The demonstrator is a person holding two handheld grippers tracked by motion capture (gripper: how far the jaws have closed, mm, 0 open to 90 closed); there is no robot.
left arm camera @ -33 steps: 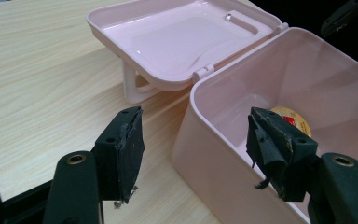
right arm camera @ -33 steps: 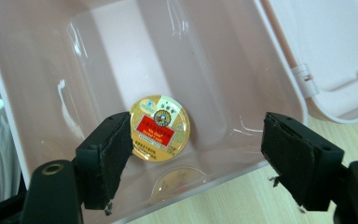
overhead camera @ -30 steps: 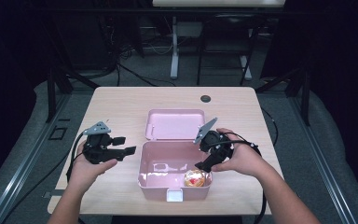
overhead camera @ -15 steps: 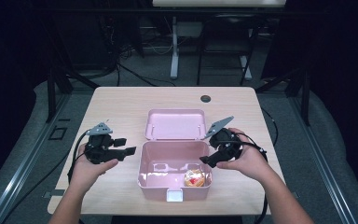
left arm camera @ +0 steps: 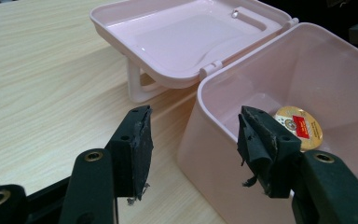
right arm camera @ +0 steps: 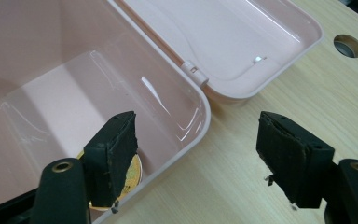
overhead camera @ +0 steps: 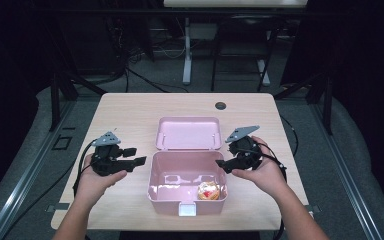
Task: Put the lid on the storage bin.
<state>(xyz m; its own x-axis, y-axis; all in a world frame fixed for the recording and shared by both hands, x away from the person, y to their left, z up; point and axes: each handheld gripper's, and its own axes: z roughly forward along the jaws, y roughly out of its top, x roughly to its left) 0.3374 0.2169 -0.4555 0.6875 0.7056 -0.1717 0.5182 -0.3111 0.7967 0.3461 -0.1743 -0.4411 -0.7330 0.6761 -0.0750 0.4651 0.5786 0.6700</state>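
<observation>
At counter centre: pink box (overhead camera: pixel 187 192), lid (overhead camera: pixel 188 132) laid flat behind; round wrapped snack (overhead camera: pixel 209 190) in near-right corner. Left claw (overhead camera: pixel 132 156) spread, just been closing on nothing; right claw (overhead camera: pixel 223 165) spread, empty. Likely light, rigid, slippery; grip by rim.

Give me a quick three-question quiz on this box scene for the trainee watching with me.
1. True or false: the pink box has its lid shut.
2. What lies inside the box?
A. a round gold-topped item
B. a spoon
C. nothing
3. Which gripper is nearer the round item: the left gripper or the right gripper?

Key:
1. False; the lid lies open behind the box.
2. A
3. The right gripper.
</observation>
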